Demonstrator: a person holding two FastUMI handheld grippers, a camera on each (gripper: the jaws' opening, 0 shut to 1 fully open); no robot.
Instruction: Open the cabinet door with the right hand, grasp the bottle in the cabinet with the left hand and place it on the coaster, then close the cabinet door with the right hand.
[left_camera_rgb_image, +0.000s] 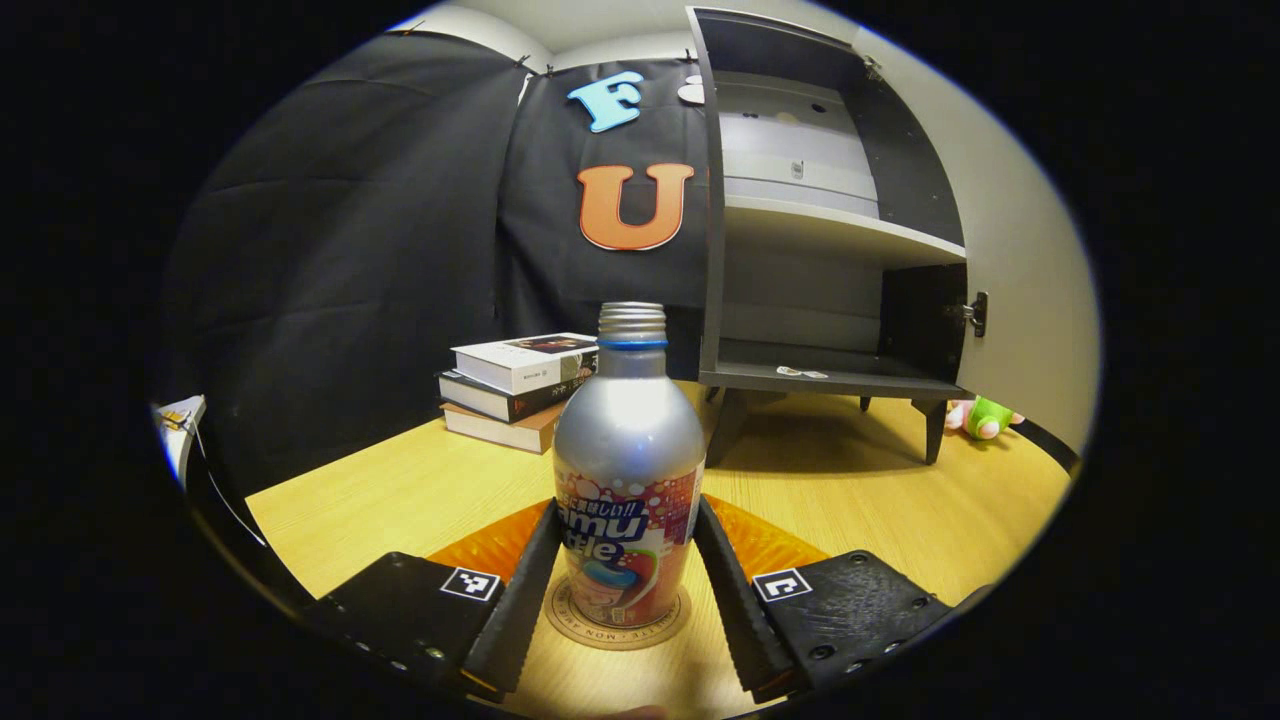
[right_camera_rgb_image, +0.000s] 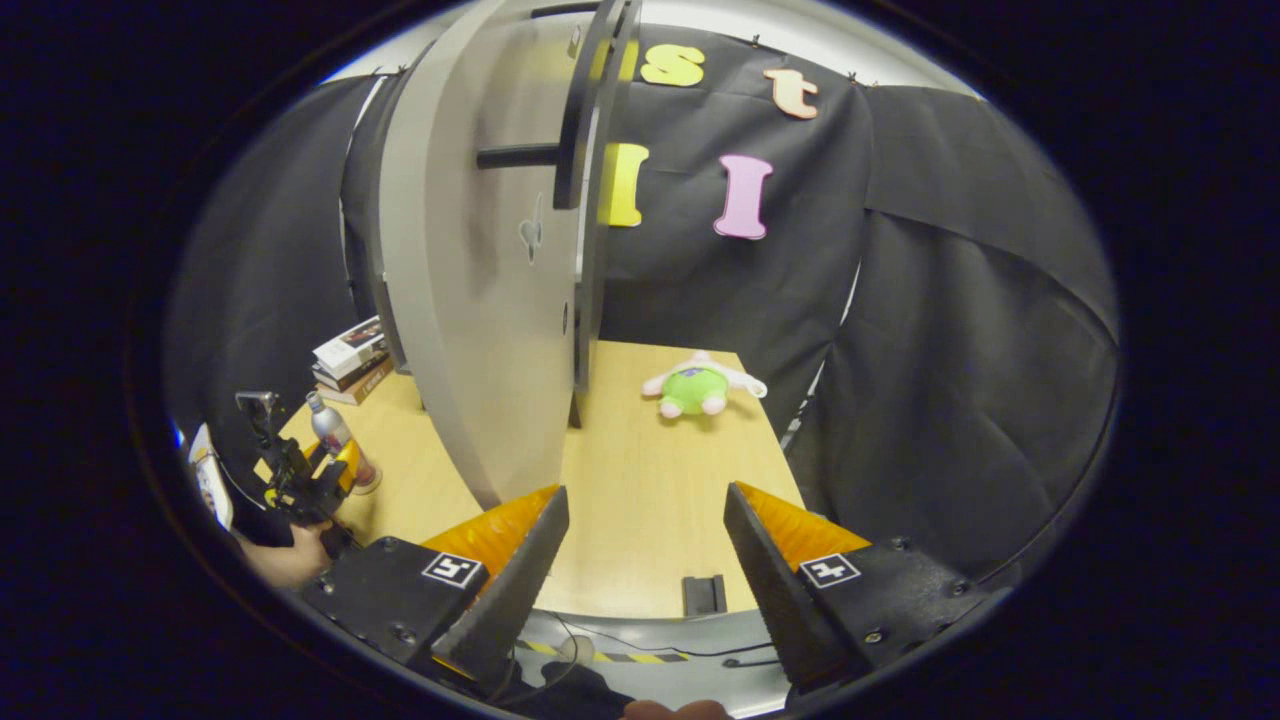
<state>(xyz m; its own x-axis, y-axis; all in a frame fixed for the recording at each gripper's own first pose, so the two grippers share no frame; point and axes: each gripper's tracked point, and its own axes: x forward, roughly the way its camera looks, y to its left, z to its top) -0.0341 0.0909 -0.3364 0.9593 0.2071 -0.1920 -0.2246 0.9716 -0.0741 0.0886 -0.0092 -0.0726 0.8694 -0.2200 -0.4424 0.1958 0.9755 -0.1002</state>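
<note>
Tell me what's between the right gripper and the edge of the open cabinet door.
In the right gripper view, only bare wooden table lies between the right gripper and the cabinet door; the plush toy sits farther back.

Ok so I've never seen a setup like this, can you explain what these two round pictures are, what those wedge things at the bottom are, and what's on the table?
A person holds a two-finger gripper in each hand, with a fisheye camera riding on each. The wedges are each gripper's own fingers.

In the left gripper view, the left gripper flanks a silver drink bottle standing on a round coaster; whether the fingers press it I cannot tell. Behind stand a stack of books and the cabinet, its door open.

In the right gripper view, the right gripper is open, holding nothing, facing the open cabinet door. A green plush toy lies on the wooden table.
</note>
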